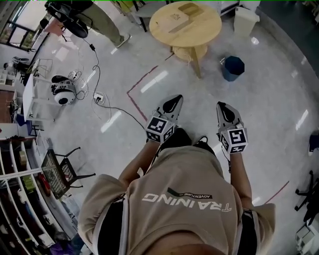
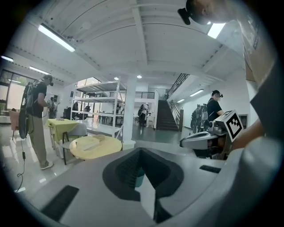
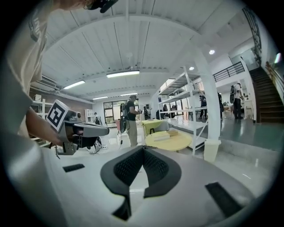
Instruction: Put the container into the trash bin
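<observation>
Step in hand: approach, nothing grasped yet. Left gripper (image 1: 173,103) and right gripper (image 1: 223,109) are showing fingers clenched tip to tip, both empty. The container (image 1: 188,9), seemingly a tan box, is sitting on the round tabletop (image 1: 202,31), well ahead of the fingers. The blue trash bin (image 1: 233,67) is standing nearer, ahead of the right fingers. Next move is probably calling for walking up and spreading 1 pair of fingers around the container.

Readable print sits only on the person's tan top (image 1: 187,219), behind both sets of jaws. It has big white "TRAINING" and smaller "ADVENTURE" on a dark strip, upside down in head view. The cubes on the left gripper (image 1: 174,101) and right gripper (image 1: 221,106) carry black-and-white square marker patterns.
</observation>
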A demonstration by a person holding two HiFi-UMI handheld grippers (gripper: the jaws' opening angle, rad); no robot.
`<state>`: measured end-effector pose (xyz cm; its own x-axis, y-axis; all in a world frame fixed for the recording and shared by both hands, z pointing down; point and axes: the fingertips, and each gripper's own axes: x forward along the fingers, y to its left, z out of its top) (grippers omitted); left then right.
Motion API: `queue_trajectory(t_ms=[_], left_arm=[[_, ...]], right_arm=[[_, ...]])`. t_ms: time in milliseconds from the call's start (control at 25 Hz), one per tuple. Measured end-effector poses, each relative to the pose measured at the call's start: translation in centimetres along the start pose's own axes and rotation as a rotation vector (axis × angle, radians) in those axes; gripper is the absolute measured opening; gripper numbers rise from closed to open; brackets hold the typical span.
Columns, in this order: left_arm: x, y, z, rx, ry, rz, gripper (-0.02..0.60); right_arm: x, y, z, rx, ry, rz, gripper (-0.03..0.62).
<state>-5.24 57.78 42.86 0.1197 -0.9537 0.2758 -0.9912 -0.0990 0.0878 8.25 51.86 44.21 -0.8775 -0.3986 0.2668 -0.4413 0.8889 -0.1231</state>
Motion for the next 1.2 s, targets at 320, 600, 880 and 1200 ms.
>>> queue_trajectory(t_ms=[320, 600, 880, 1200], left_arm=[[2.8, 1.2, -2.2, -0.050, 0.050, -0.024, 0.005], [8.5, 7.5, 0.5, -0.062, -0.014, -0.030, 0.005], [13.2, 15.5, 4.7, -0.048, -0.062, -0.056, 0.005], [17.1, 21.9, 5.2, -0.055, -0.055, -0.107, 0.005]], right_arm=[[2.3, -2.5, -0.9, 0.052, 0.033, -0.018, -0.003], [7.9, -5.3, 1.7, 0.044, 0.043, -0.046, -0.003], [16.7, -7.6, 8.1, -0.045, 0.004, -0.067, -0.003], [23.3, -7.7, 8.3, -0.019, 0.030, -0.106, -0.003]])
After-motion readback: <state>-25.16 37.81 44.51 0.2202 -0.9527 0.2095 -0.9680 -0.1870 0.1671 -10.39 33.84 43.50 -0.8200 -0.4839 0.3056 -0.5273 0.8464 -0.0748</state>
